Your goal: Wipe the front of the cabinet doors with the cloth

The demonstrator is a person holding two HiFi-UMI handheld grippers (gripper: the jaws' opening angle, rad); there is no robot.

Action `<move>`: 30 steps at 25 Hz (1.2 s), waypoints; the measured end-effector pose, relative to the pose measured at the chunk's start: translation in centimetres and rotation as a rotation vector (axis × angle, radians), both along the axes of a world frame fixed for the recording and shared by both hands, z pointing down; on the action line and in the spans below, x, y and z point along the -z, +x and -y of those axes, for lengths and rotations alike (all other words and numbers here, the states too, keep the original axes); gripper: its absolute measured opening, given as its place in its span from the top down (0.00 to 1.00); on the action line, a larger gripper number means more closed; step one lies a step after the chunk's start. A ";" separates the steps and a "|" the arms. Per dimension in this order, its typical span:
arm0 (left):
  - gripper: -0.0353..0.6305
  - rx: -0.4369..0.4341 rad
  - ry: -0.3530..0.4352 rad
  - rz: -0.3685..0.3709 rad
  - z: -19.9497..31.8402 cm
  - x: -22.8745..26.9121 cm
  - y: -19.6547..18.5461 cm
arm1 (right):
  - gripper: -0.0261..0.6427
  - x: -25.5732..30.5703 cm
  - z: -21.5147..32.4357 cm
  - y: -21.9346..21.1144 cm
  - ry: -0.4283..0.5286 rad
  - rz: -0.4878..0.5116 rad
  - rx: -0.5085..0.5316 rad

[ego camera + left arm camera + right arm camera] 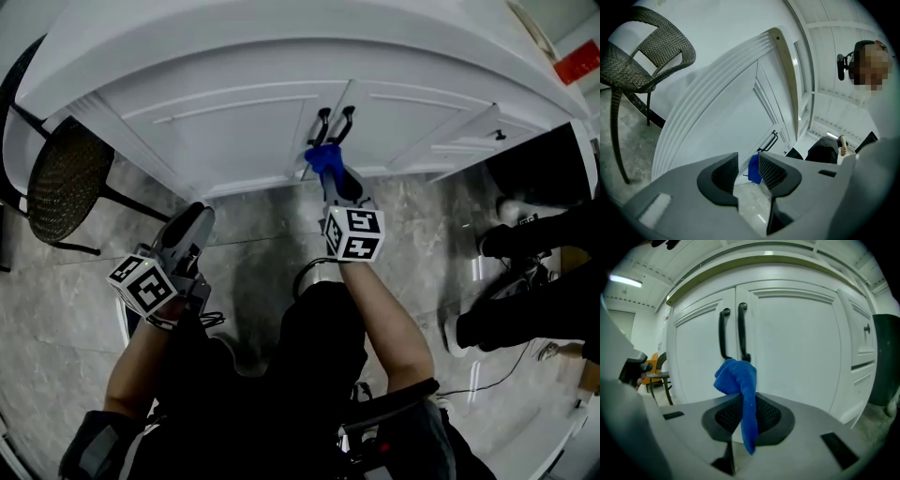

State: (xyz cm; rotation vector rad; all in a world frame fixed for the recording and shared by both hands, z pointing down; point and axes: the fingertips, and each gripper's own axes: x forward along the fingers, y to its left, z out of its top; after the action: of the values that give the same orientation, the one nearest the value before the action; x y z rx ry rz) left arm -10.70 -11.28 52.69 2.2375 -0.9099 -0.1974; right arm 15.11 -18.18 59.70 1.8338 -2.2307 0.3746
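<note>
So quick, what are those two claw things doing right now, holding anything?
Left gripper: open, empty.
Right gripper: shut on the blue cloth.

floor (75,309): grey tile | on it: wicker chair (61,183), cabinet (234,131)

Left gripper (197,216): we hold it low, elbow bent, jaws slightly apart | Right gripper (332,172): we reach it forward, forearm extended, jaws clamped on the blue cloth (737,376)
</note>
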 end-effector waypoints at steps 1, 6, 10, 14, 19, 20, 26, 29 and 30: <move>0.75 0.008 -0.004 0.000 0.0 0.0 -0.3 | 0.87 -0.2 -0.2 -1.2 -0.012 0.007 0.042; 0.75 0.072 -0.021 -0.003 -0.4 0.0 -2.5 | 0.87 -0.3 0.0 -9.6 -0.031 0.025 0.285; 0.75 0.116 -0.017 0.001 -0.8 0.6 -4.6 | 0.87 0.3 0.0 -18.9 -0.042 0.021 0.498; 0.75 0.168 -0.025 0.000 -1.2 1.8 -6.5 | 0.87 -1.5 -1.3 -28.5 -0.093 0.001 0.699; 0.75 0.213 -0.024 0.015 -1.4 2.1 -8.7 | 0.87 -3.7 -0.6 -34.1 -0.129 0.034 0.753; 0.75 0.215 -0.027 0.017 -1.4 1.8 -8.9 | 0.87 -4.0 -0.2 -34.0 -0.129 0.032 0.743; 0.75 0.173 -0.053 0.000 -0.7 0.0 -7.4 | 0.87 -5.2 0.4 -28.7 -0.108 -0.024 0.672; 0.75 0.128 -0.057 -0.011 -0.2 -0.4 -5.5 | 0.87 -5.9 1.1 -25.0 -0.116 -0.026 0.590; 0.75 0.113 -0.056 -0.014 -0.2 -0.5 -4.9 | 0.87 -6.2 1.3 -23.7 -0.117 -0.031 0.562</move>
State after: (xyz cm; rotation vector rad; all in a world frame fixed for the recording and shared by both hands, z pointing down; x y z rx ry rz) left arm -15.61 -11.10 53.15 2.1325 -1.0226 -0.2358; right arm -8.59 -19.51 65.87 1.0781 -2.5088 0.3517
